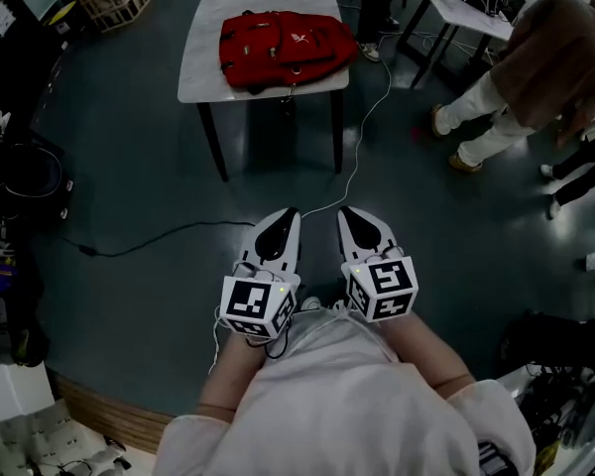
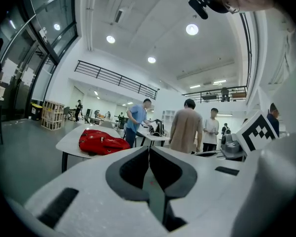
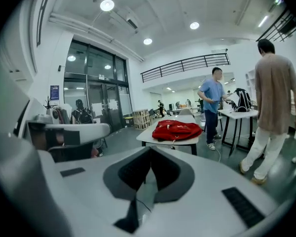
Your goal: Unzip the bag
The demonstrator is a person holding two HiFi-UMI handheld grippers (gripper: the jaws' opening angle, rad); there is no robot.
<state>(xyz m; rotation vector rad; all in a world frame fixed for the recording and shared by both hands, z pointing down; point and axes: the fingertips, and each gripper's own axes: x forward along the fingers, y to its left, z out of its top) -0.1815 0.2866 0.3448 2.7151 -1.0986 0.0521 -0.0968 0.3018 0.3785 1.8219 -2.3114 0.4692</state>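
Two grippers out in front of me and both empty. From the head view the left gripper (image 1: 290, 216) and right gripper (image 1: 349, 214) sit side by side near my chest, jaws pressed together on each, tips pointing forward. The bag (image 1: 286, 48) is well ahead, lying flat on the near end of a table (image 1: 203, 67), its long side running across my line of sight. It sits a touch more in line with the left gripper, so I'd judge that hand slightly nearer, though neither is close. Bare floor lies between us, with a cable (image 1: 362, 147) snaking from the table leg toward my feet: something to step over. A person (image 1: 545, 67) bends over off to the right, clear of my path. Over to the left gripper view: the left gripper (image 2: 149, 149) is shut tip to tip, nothing between, and the bag (image 2: 102, 142) shows beyond and left of the jaws on the table (image 2: 69, 141), with people (image 2: 186, 127) standing behind. Now the right gripper view: the right gripper (image 3: 150, 149) is closed and empty too, the bag (image 3: 176, 130) far off, just right of the tips and above them, another person (image 3: 274, 98) at the right edge.
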